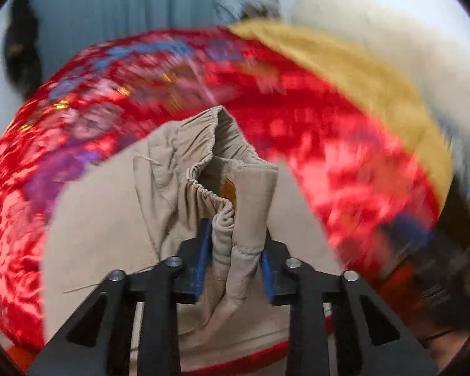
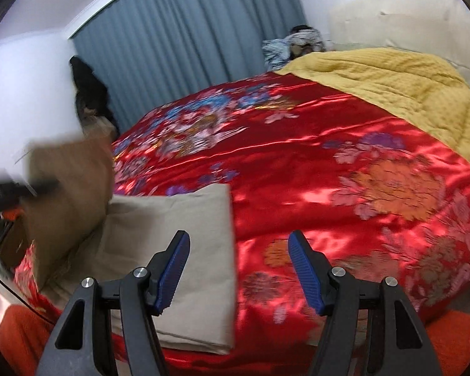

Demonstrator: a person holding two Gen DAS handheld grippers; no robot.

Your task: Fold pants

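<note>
The beige pants (image 1: pixel 185 169) lie on a red flowered bedspread (image 1: pixel 329 131). My left gripper (image 1: pixel 235 241) is shut on the gathered elastic waistband, with cloth bunched tight between its blue pads (image 1: pixel 205 250). In the right wrist view the pants (image 2: pixel 178 228) lie flat and doubled at the bed's near left corner. Their left part (image 2: pixel 69 194) is lifted and blurred, with the dark left gripper (image 2: pixel 15 188) on it. My right gripper (image 2: pixel 238 238) hovers open over the right edge of the flat pants, nothing between its fingers (image 2: pixel 300 260).
A yellow quilt (image 2: pixel 391 84) covers the bed's far right side. A bundle of clothes (image 2: pixel 297 44) sits at the far end by a grey-blue curtain (image 2: pixel 188 47). A dark garment (image 2: pixel 91 94) hangs at the left wall. Orange floor (image 2: pixel 454 338) shows below the bed's edge.
</note>
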